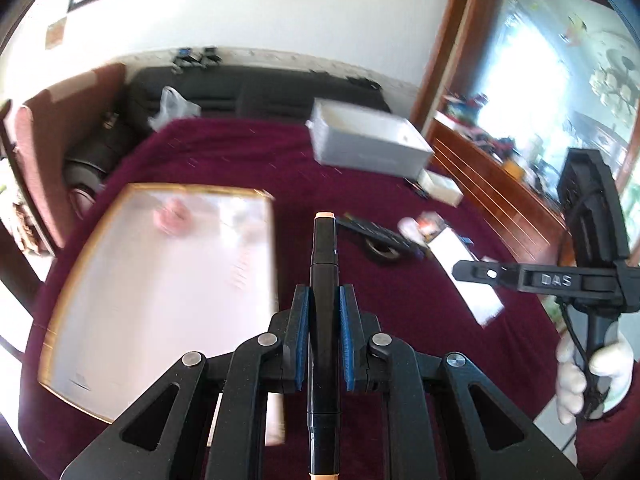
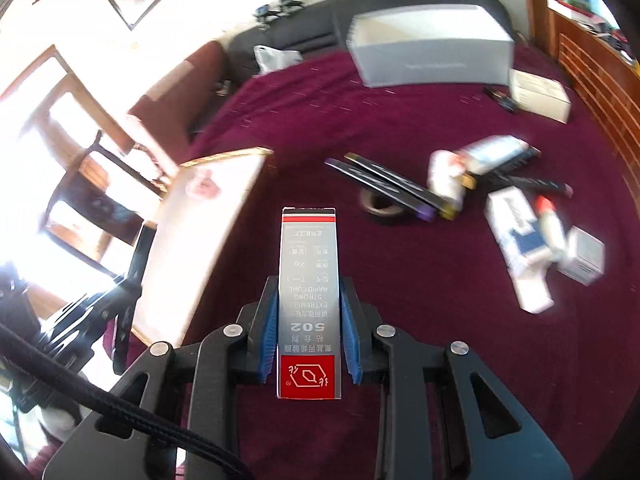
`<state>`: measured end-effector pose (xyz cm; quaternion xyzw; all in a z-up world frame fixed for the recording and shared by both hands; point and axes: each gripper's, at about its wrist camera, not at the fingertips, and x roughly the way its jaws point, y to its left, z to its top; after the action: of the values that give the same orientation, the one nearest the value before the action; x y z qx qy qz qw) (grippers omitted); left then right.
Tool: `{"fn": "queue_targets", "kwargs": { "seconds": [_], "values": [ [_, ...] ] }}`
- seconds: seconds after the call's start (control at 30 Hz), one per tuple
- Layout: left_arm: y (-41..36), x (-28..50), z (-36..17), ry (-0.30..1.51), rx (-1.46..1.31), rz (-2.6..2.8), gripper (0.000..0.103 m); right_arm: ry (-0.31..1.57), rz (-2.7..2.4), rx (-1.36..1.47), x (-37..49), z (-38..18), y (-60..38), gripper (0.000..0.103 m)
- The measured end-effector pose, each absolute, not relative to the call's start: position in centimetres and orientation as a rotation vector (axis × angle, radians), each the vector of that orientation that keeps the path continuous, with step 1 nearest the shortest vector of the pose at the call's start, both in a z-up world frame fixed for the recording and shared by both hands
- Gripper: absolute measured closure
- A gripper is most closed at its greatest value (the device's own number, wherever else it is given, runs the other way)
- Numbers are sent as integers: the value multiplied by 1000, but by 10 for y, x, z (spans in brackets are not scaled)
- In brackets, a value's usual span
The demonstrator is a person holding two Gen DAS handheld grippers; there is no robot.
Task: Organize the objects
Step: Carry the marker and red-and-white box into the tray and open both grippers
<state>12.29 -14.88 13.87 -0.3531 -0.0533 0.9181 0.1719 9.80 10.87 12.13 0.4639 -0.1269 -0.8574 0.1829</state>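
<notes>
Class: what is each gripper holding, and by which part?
Left gripper: a black marker, clamped around mid-barrel. Right gripper: a 502 glue box, gripped by its long sides near the lower half.

A surface [image 2: 400,120] draped in dark red cloth. On its left lies a white tray [image 2: 200,240] with a gold rim. At the far side stands a grey box [image 2: 432,60], a small white box [image 2: 540,94] just right of it. On the right lie dark markers [image 2: 392,184] across a tape roll [image 2: 380,206], with a glue bottle [image 2: 550,220] and small cartons [image 2: 520,248] nearby
</notes>
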Motion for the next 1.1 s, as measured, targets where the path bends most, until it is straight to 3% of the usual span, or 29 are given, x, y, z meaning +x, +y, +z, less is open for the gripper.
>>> {"fn": "queue_targets", "kwargs": {
  "seconds": [0.5,0.8,1.1],
  "values": [
    [-245,48,191,-48,-940,2848,91,-373,-2247,1155,28,205,-21,77],
    [-268,-6,125,7,-1148,2826,91,-446,-2140,1332,-17,129,-67,77],
    [-281,-55,64,-13,-1356,2777,91,-346,-2147,1437,-40,77,-108,77]
  ]
}}
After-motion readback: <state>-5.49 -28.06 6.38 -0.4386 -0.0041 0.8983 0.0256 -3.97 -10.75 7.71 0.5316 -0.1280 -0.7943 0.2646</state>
